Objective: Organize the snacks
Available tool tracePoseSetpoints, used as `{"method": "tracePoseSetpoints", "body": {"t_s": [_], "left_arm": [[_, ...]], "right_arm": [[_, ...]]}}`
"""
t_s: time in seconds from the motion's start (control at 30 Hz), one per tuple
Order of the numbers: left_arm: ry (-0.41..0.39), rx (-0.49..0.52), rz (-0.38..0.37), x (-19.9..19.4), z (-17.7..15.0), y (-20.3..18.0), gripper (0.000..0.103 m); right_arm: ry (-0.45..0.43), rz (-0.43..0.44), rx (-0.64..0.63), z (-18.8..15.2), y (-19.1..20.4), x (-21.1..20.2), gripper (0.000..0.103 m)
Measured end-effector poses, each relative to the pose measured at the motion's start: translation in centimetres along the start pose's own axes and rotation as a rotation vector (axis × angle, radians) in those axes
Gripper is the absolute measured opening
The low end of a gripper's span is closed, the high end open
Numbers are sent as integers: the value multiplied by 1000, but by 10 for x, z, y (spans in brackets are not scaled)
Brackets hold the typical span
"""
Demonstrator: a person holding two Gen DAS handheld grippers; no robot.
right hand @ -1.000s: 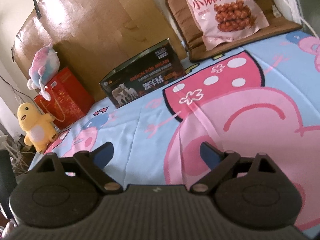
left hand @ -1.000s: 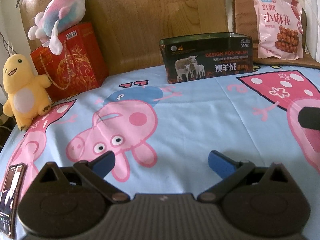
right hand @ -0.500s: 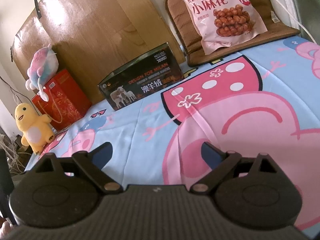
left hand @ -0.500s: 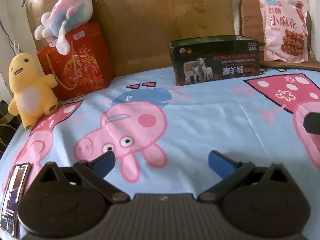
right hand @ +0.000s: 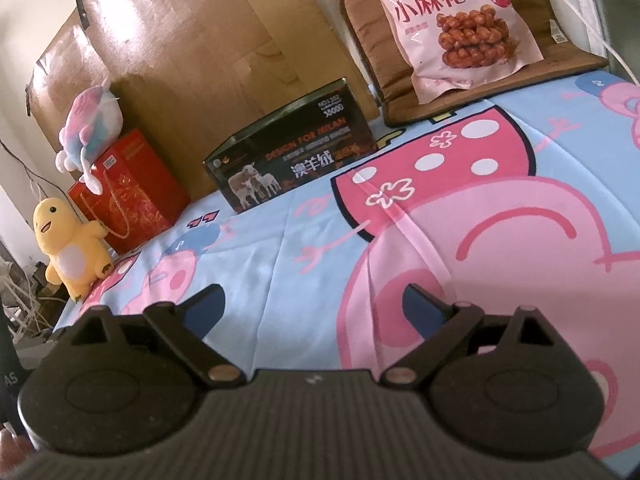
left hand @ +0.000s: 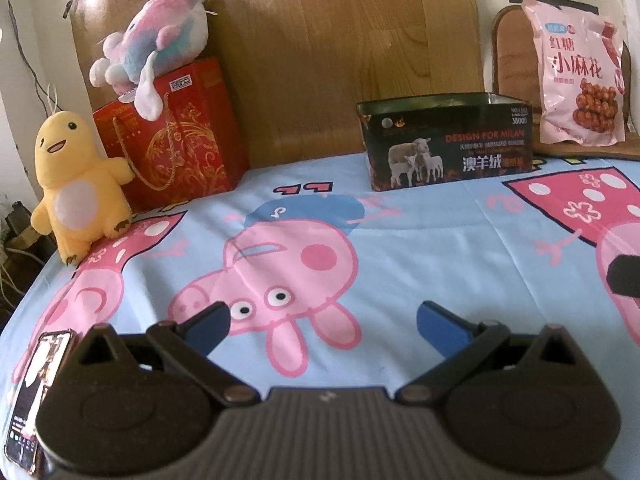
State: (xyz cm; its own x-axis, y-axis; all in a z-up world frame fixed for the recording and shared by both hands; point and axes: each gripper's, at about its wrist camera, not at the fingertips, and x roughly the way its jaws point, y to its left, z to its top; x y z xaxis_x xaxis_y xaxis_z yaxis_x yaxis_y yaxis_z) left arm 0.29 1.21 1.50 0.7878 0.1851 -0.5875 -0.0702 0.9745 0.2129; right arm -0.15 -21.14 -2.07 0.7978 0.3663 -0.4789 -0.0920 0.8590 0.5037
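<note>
Both grippers hang over a bed covered by a blue cartoon-pig sheet, jaws spread wide with nothing between them. The left gripper points toward the headboard; the right gripper is tilted and sits further right. The pink snack bag leans upright against a brown cushion at the far right corner, well apart from both grippers. Left of it stands a dark open tin with sheep printed on its side; its inside cannot be seen. Further left, a red gift bag carries a pink plush, with a yellow plush beside it.
</note>
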Motion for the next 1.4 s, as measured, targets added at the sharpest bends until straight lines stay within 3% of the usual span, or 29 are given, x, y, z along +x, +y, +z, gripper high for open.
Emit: {"method": "tracePoseSetpoints", "body": {"t_s": [0.47, 0.7, 0.83, 1.2, 1.4], "left_arm": [[-106, 71, 211, -4, 5, 12, 103], [-117, 75, 249, -5, 5, 16, 103], [-94, 61, 206, -4, 5, 17, 103], [23, -4, -49, -9, 7, 7, 103], [42, -5, -97, -13, 7, -1, 103]], "right_arm": [[12, 11, -28, 0, 3, 4, 97], [21, 16, -32, -1, 3, 5, 97], [21, 15, -32, -1, 3, 5, 97], [20, 14, -29, -1, 4, 6, 97], [20, 15, -28, -1, 3, 6, 97]]}}
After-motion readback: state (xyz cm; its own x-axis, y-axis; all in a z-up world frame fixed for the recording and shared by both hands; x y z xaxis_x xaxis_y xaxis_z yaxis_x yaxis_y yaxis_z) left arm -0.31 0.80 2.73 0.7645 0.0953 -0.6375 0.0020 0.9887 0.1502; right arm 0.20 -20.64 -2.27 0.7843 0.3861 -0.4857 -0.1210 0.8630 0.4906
